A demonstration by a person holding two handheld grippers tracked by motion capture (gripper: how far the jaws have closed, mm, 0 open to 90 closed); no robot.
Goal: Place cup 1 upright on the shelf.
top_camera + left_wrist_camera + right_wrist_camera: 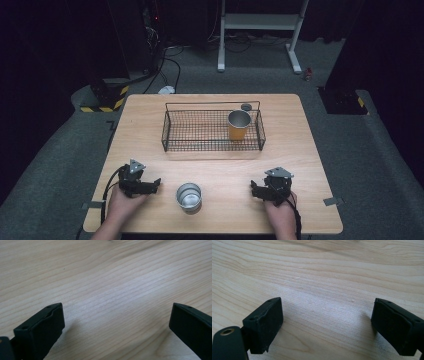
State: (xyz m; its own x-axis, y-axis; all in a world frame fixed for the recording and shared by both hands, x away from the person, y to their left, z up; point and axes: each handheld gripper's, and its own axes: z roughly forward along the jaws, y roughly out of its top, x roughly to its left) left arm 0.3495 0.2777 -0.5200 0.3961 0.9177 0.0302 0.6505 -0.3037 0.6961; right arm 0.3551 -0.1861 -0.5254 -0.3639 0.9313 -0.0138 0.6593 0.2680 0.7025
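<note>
On the near part of the table (150,135), both grippers rest with a silver cup (189,196) between them.

At the near left, the left gripper (156,184) lies on the wood with its jaws spread wide; the left gripper view shows bare wood grain between the two black jaws and nothing is held. At the near right, the right gripper (254,189) lies the same way, jaws spread and nothing between them, as the right gripper view shows. The silver cup stands upright between the two grippers, close to the near edge, nearer to the left gripper, touching neither. Farther away, in the middle of the table, a black wire basket (172,131) holds an orange cup (238,129) upright in its right part. A small dark round object (246,106) lies just behind the basket.
</note>
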